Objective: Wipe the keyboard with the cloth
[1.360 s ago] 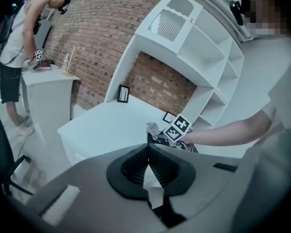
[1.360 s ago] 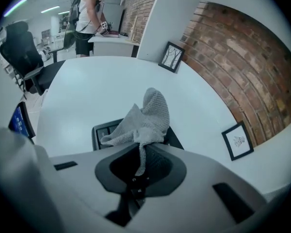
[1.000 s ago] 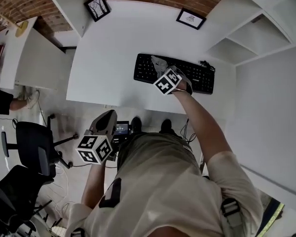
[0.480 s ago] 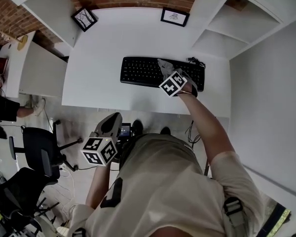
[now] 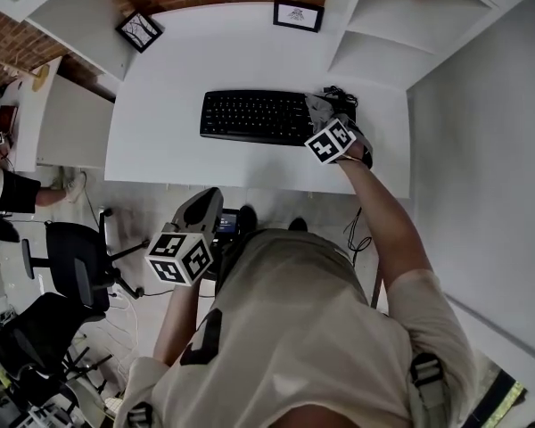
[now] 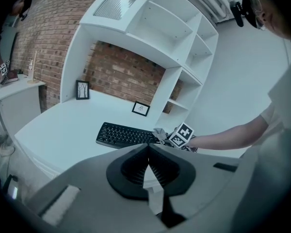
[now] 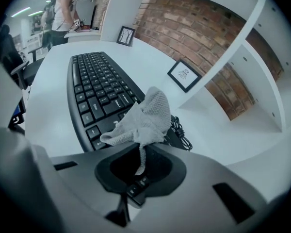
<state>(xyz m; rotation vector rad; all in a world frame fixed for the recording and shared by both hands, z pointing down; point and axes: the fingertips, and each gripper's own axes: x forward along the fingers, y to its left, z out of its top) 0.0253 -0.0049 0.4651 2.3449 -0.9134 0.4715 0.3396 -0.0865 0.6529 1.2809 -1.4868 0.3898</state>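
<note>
The black keyboard (image 5: 250, 117) lies flat on the white worktop (image 5: 205, 52). The grey waffle-weave cloth (image 7: 144, 118), bunched and standing up, sits over the keyboard's right end, pinched in the right gripper (image 7: 139, 148).

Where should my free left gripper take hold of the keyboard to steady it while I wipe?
Probably the keyboard's left end, from above, fingers on its front and back long edges. It lies flat on the desk, so only the edges offer purchase. The cloth, right gripper and cable crowd the right end.
</note>
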